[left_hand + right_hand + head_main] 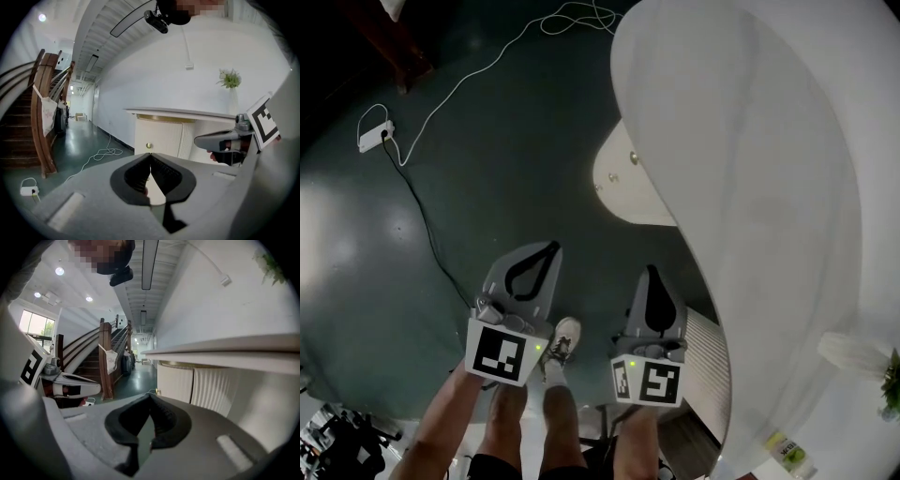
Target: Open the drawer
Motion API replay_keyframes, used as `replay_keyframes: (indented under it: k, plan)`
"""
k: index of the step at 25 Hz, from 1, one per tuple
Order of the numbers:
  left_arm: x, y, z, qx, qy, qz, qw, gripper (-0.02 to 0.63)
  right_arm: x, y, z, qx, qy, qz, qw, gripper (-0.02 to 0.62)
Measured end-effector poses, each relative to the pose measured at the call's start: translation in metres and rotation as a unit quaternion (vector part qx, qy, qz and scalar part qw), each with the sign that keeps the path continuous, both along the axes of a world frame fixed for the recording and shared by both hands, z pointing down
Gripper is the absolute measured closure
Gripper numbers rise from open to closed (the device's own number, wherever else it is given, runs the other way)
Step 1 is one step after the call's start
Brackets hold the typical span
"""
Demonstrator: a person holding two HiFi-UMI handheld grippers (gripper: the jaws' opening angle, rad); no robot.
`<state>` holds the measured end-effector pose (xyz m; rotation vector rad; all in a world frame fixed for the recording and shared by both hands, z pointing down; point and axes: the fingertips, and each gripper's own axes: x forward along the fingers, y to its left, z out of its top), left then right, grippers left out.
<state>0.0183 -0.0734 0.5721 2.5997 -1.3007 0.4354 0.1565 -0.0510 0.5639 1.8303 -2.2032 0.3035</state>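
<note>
while both grippers hang low in head view, drawer front (623, 192) lies ahead of them at frame centre, tucked under white tabletop (741, 187). left gripper (551, 247): jaws closed, nothing between. right gripper (650, 270): same, closed and empty. small knob (149, 146) sits straight above left jaw tips in left gripper view, so roughly in line but well apart. right gripper looks nearer cabinet side. jaws likely need opening before taking knob.

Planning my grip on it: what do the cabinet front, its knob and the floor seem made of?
Cabinet front: likely painted wood or board, smooth matte cream. Knob: probably metal, small, brassy, with a glint. Floor: hard coated surface, perhaps painted concrete; glossy dark green, mirroring lights.
</note>
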Motion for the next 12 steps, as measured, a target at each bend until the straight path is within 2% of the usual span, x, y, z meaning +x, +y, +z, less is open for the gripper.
replay_keyframes:
  k: [7,12]
  plan:
    - [0.014,0.001,0.048,-0.003,0.001,0.013,0.9999,0.595,0.014,0.007,0.046,-0.012,0.014,0.005,1.0,0.592]
    - [0.025,-0.003,0.058,-0.003,0.009,0.023,0.9997,0.595,0.019,0.007,0.056,-0.014,0.017,0.012,1.0,0.592]
